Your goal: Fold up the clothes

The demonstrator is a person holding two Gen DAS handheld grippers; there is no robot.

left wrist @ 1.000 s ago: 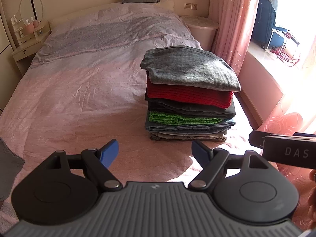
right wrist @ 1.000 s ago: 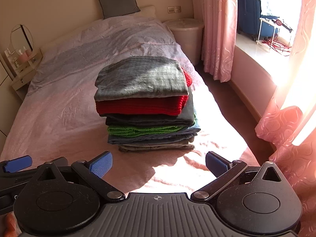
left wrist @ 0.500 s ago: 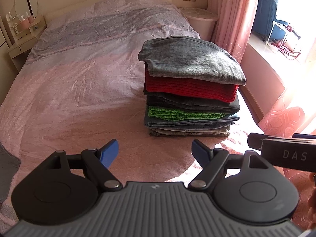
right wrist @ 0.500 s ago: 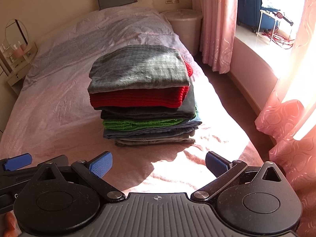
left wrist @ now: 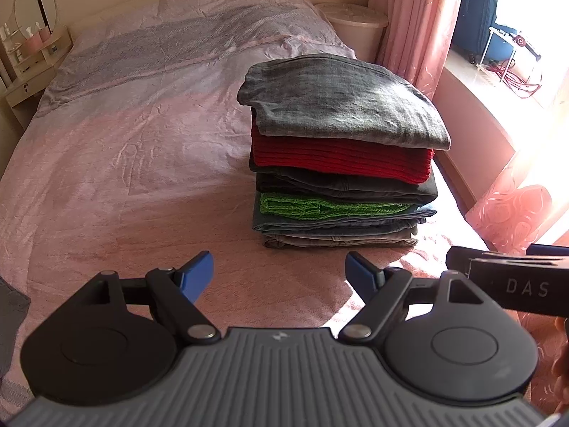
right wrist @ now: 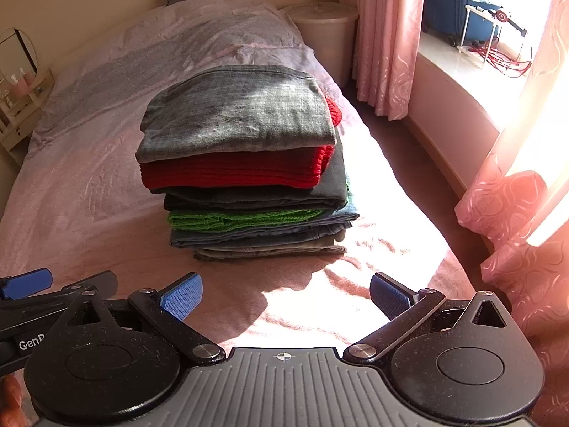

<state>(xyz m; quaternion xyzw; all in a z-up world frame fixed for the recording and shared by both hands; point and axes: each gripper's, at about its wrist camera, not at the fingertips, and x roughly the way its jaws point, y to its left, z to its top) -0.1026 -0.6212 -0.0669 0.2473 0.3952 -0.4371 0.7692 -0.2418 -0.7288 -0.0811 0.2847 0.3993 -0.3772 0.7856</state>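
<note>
A stack of folded clothes (left wrist: 341,149) sits on the pink bed (left wrist: 124,163), with a grey garment (left wrist: 338,99) on top, then a red knit (left wrist: 338,156), dark, green and denim layers. It also shows in the right wrist view (right wrist: 245,163). My left gripper (left wrist: 281,274) is open and empty, just short of the stack's near left. My right gripper (right wrist: 284,295) is open and empty in front of the stack. A dark grey cloth (left wrist: 10,306) lies at the left edge.
A round white bin (left wrist: 355,25) stands beside the bed's far right corner. Pink curtains (right wrist: 384,35) hang on the right by a low window ledge (right wrist: 462,106). A shelf with a mirror (left wrist: 32,10) is at the far left. The bed's right edge drops to the floor (right wrist: 409,163).
Both grippers have moved closer to the stack and tilted down slightly, so the stack looks larger. Both stay open and empty.
</note>
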